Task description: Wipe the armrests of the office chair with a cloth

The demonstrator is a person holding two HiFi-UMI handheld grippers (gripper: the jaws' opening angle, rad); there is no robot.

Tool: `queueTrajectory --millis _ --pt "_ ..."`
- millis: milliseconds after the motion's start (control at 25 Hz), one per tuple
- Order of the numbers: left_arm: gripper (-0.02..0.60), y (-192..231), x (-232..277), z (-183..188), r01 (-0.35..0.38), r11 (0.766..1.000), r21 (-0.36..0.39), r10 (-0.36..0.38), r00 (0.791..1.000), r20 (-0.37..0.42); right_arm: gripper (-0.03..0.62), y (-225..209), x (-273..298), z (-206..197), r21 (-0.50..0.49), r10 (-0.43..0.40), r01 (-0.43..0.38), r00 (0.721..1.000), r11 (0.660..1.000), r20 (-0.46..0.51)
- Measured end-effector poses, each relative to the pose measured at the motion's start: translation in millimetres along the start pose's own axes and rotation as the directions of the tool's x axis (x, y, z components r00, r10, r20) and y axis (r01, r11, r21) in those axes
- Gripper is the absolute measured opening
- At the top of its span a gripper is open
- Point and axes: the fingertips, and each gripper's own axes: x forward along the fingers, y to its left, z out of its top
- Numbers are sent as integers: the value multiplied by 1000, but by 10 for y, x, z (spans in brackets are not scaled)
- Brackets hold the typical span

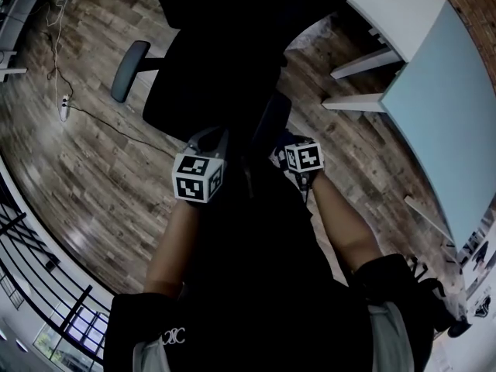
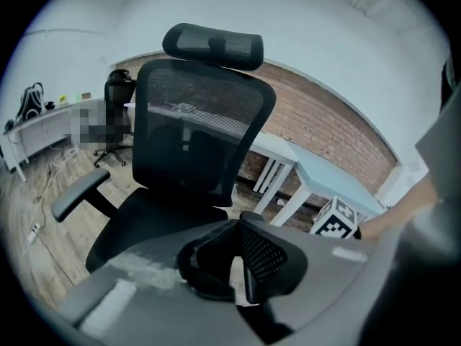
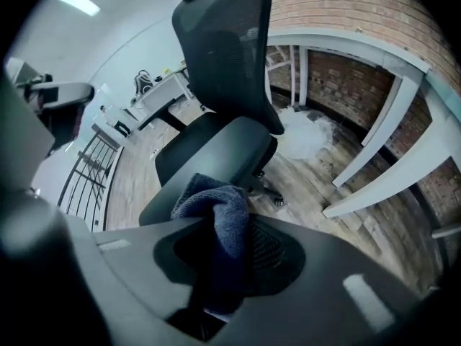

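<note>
The right tool (image 3: pixel 230 259) is clamped on the blue cloth (image 3: pixel 220 211), held short of the office chair (image 3: pixel 216 63). The left tool (image 2: pixel 236 264) is drawn together on nothing. No armrest looks touched yet (only 1 armrest (image 2: pixel 81 192) shows clearly). It is probably best to lay the cloth flat on the pad, stroke its full length, and steady the swivelling chair with the free tool.

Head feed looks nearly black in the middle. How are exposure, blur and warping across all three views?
Head view: underexposed, black mesh office chair and dark clothing merge into one mass, wood floor smeared at lower left. Left gripper view: evenly lit, chair sharp, brick wall bowed by fisheye, corners vignetted. Right gripper view: blue-grey towelling cloth readable, white table legs curved.
</note>
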Motion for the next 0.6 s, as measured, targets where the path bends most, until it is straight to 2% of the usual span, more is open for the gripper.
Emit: queueTrajectory --millis 80,320,600 --pt "6 -4 -26 -42 1 999 -40 -1 1000 8 97 -135 -18 169 32 -22 22 999 999 27" --pt "6 -6 -87 -186 -42 999 -20 42 999 -2 97 -466 -12 565 -6 -88 89 993 996 78" --pt "6 115 -238 -325 -84 994 -65 84 996 -3 95 -758 -27 1117 -2 -153 154 981 988 123"
